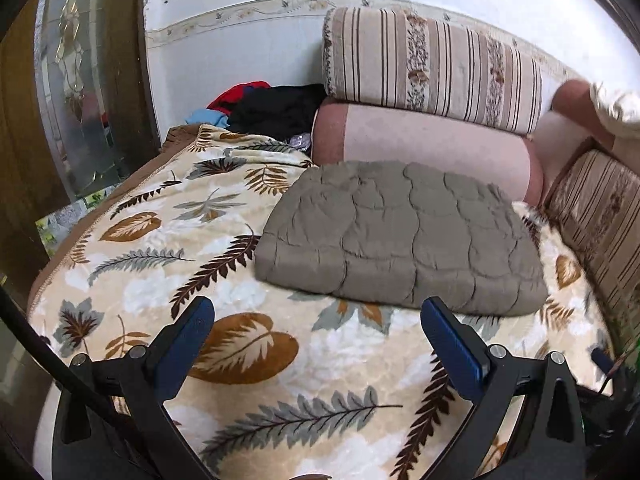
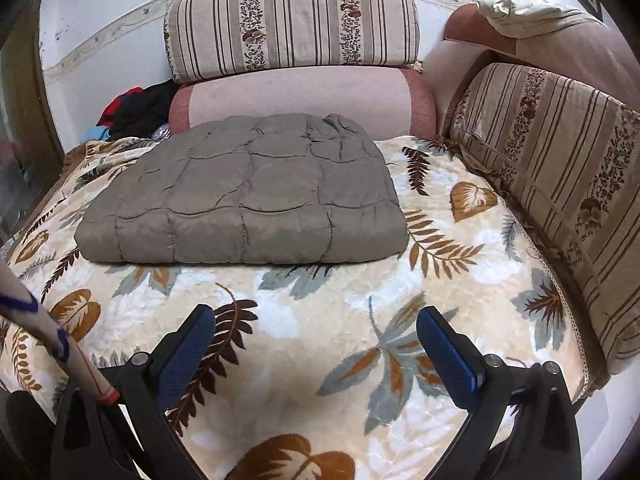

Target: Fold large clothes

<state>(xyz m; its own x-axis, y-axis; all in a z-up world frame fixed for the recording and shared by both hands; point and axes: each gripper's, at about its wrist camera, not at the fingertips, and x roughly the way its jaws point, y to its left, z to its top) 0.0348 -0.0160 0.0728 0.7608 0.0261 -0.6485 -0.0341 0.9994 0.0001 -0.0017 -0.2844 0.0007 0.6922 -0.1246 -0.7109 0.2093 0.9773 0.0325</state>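
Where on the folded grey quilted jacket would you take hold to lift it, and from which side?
Grip the quilted jacket at its thick rolled front edge, coming in low from the near side. That fold faces both open grippers, left and right, and the leaf-print blanket before it is bare; the pink bolster crowds the back.

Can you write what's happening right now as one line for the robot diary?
left hand-held gripper open, empty | right hand-held gripper open, empty | grey quilted jacket folded on leaf blanket

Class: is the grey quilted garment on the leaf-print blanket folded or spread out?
Folded. The grey quilted garment lies as a compact, thick rectangle with a rounded doubled front edge on the leaf-print blanket, no sleeves showing.
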